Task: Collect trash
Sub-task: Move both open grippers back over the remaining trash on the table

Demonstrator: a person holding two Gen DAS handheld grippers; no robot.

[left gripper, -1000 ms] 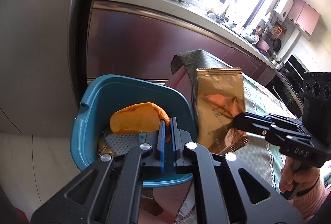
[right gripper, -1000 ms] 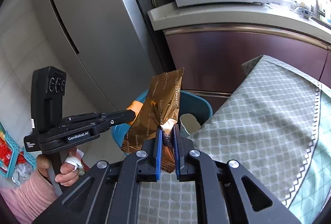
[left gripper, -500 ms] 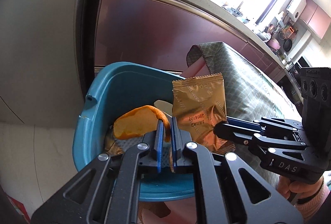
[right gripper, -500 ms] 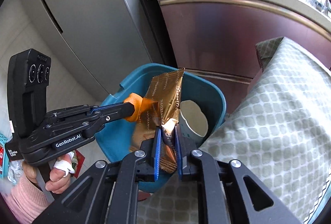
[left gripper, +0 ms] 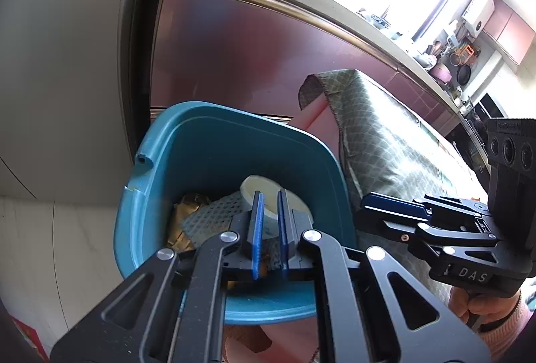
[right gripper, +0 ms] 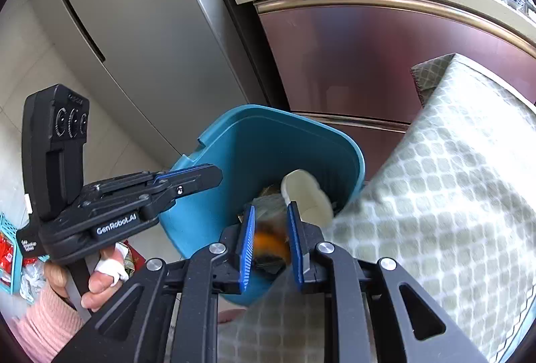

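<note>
One bin (left gripper: 201, 142), two tongs (left gripper: 268, 205)

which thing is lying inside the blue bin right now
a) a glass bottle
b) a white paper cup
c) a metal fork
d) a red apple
b: a white paper cup lies on its side inside the blue bin, on top of crumpled wrappers; it shows in the right wrist view too, and no bottle, fork or apple is in there.
</note>
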